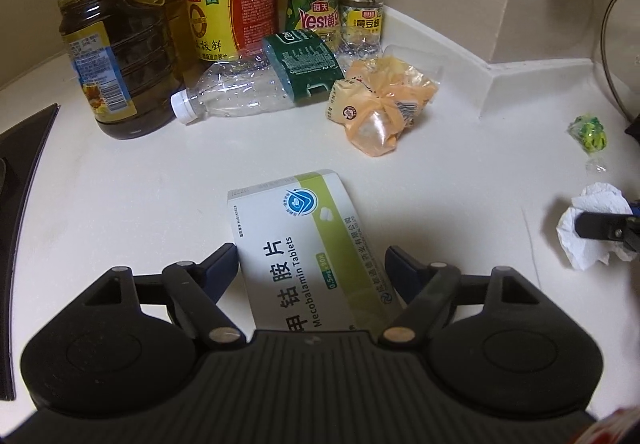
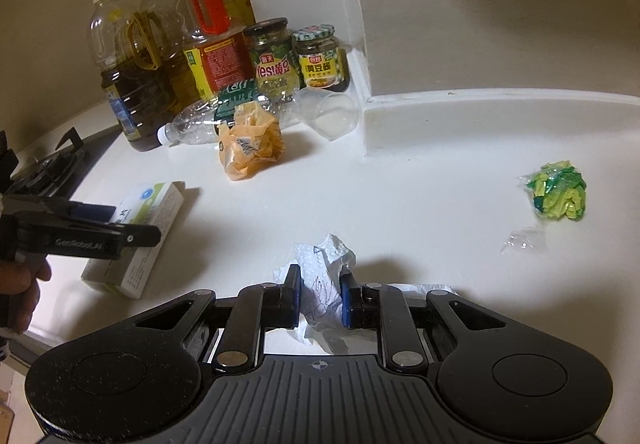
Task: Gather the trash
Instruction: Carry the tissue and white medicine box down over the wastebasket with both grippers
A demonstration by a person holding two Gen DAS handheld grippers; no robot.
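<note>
White counter (image 2: 420, 172), back corner crowded with oil bottles (image 1: 108, 44) and two sauce jars (image 2: 296, 56). An empty plastic bottle (image 1: 240, 92) lies on its side before them, an orange bag (image 1: 380, 112) just beside it. The tablet box (image 1: 304, 244) sits between my left tongs (image 1: 312, 256); left pad touches its edge, right pad stands just off, so no grip. My right tongs (image 2: 320, 300) are narrow, pinching the crumpled tissue (image 2: 324, 284). A green wrapper (image 2: 560, 196) lies well apart.

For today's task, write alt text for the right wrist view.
The right gripper pinches a crumpled white tissue on a white counter. At left, the left gripper straddles a tablet box; a crumpled green wrapper lies right.
</note>
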